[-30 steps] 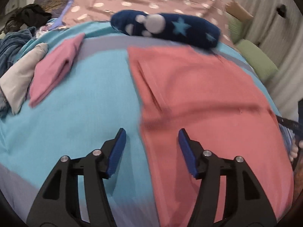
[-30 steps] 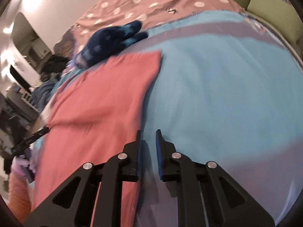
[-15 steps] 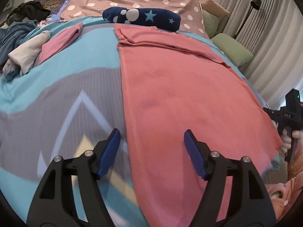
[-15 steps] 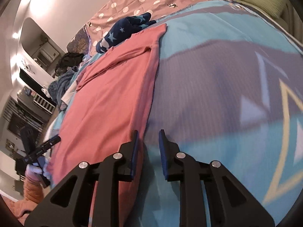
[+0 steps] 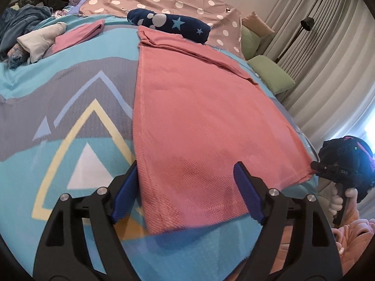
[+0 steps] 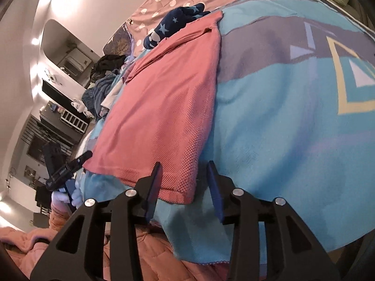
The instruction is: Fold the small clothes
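A salmon-pink knit garment (image 5: 201, 126) lies flat on the blue patterned bedspread (image 5: 70, 107), its near hem at the bed's front edge. My left gripper (image 5: 187, 192) is open and hovers over the garment's near left corner. My right gripper (image 6: 185, 185) is open, its jaws on either side of the near right corner of the garment (image 6: 164, 107). The right gripper also shows in the left wrist view (image 5: 337, 171) at the garment's right corner. The left gripper shows in the right wrist view (image 6: 65, 168) at the far left.
A navy star-patterned bundle (image 5: 168, 24) lies just beyond the garment's far end. A folded pink piece (image 5: 79, 35), a white piece (image 5: 39, 41) and a pile of dark clothes (image 5: 23, 21) sit far left. Green pillows (image 5: 271, 75) and curtains are at the right.
Both grippers have drawn back toward the near edge of the bed. The right gripper has opened from nearly shut. The left gripper stayed open.
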`<state>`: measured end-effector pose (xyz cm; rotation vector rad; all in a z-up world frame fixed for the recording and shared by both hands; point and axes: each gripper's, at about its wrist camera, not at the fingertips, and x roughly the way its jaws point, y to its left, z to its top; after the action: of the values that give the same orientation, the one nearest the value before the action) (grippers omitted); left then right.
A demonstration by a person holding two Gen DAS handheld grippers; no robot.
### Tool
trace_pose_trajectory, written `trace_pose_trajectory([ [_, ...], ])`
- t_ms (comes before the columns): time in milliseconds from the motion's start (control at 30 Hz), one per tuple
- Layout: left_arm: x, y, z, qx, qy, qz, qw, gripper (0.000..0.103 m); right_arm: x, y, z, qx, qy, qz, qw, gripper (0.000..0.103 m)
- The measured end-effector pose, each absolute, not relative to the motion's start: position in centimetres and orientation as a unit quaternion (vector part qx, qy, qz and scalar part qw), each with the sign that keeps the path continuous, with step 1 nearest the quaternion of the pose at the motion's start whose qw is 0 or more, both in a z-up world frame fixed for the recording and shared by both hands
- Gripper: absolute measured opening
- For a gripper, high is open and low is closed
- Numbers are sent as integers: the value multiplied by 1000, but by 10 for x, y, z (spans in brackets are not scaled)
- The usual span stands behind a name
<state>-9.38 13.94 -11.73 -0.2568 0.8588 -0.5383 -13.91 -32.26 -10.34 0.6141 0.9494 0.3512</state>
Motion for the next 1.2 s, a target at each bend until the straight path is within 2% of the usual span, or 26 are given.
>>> trace_pose_trajectory([
  [100, -91, 141, -119, -149, 411, -259, 861, 80, -133, -329, -115, 348, 442, 177, 807, 40],
  [167, -90, 145, -119, -172, 412, -265, 855, 77, -131, -330, -116, 365, 445, 184, 796, 35],
  [200, -90, 147, -119, -181, 412, -269, 851, 73, -132, -328, -117, 369, 452, 194, 788, 16],
  [233, -92, 149, -120, -192, 416, -275, 845, 54, -133, -327, -117, 373, 454, 198, 784, 5],
  [267, -93, 151, -122, -202, 422, -280, 838, 22, -136, -328, -115, 381, 447, 198, 785, 5],
  [300, -93, 153, -124, -212, 429, -280, 832, 8, -140, -332, -109, 387, 433, 198, 790, 4],
  [433, -99, 168, -105, -229, 400, -276, 844, 8, -149, -359, -79, 406, 370, 190, 813, 4],
  [533, -100, 168, -92, -217, 381, -287, 852, 8, -143, -356, -72, 386, 379, 192, 819, 4],
  [700, -96, 158, -118, -198, 434, -260, 840, 14, -141, -347, -87, 379, 406, 184, 811, 4],
  [800, -96, 162, -127, -217, 438, -255, 834, 15, -143, -351, -89, 392, 401, 186, 807, 4],
  [933, -98, 168, -91, -224, 385, -266, 855, 8, -139, -349, -63, 383, 370, 214, 819, 4],
  [1033, -98, 172, -53, -228, 328, -279, 873, 8, -128, -343, -37, 349, 336, 228, 845, 4],
  [1200, -84, 166, -24, -216, 294, -287, 886, 8, -107, -345, -12, 307, 299, 206, 879, 4],
])
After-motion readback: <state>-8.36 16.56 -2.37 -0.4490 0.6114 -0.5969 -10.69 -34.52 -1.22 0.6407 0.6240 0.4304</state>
